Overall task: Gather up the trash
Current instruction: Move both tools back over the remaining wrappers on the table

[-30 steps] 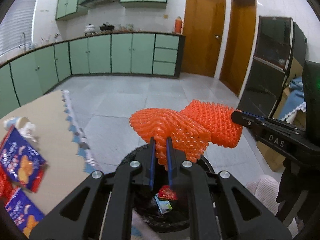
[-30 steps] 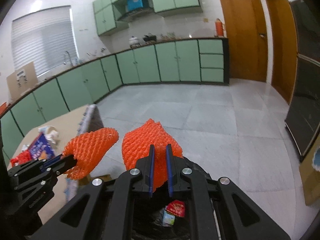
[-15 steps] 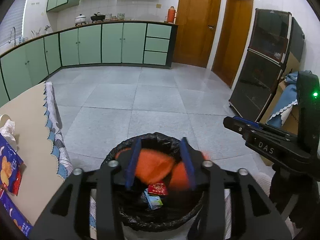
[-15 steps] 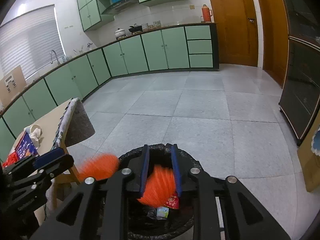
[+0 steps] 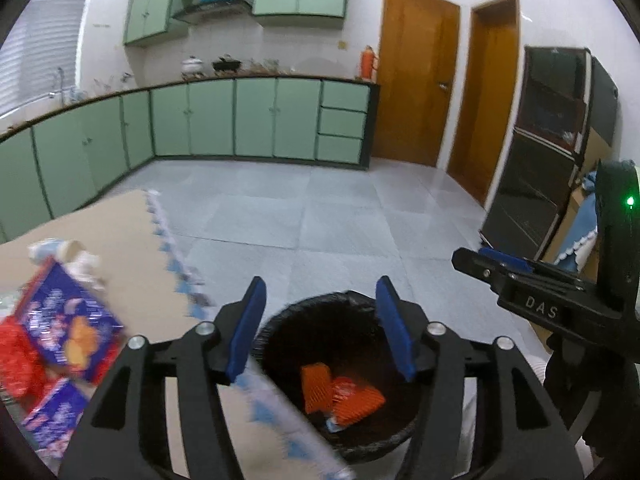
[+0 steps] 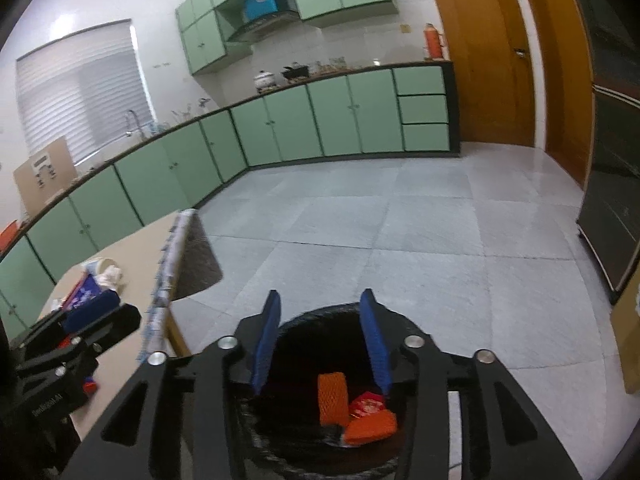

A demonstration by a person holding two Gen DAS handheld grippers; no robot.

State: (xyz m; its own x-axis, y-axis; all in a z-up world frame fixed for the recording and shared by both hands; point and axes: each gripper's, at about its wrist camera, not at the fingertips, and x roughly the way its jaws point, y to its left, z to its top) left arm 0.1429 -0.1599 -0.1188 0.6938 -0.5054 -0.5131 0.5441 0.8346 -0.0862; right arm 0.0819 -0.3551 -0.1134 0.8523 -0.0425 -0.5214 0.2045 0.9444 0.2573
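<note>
left wrist view: both orange foam nets (image 5: 340, 394) now inside black bin (image 5: 280, 320), dropped from tongs. left tongs (image 5: 320, 330), right tongs (image 6: 322, 340) opening, empty, above bin. blue snack packs (image 5: 68, 328) remain on desk (image 5: 120, 232) beside bin.

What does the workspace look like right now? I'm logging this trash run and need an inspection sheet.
Surface: tan table with a fringed cloth edge, left of the bin.
Job's things: black-lined bin on the floor holds two orange foam nets and small wrappers.
Clutter: blue snack boxes, a red packet, a paper cup and crumpled tissue on the table.
Grippers: left gripper and right gripper above the bin, jaws opening, nothing between them.
Cables: nothing seen.
Surroundings: green cabinets, wooden doors, grey tile floor, dark cabinet on the right.
</note>
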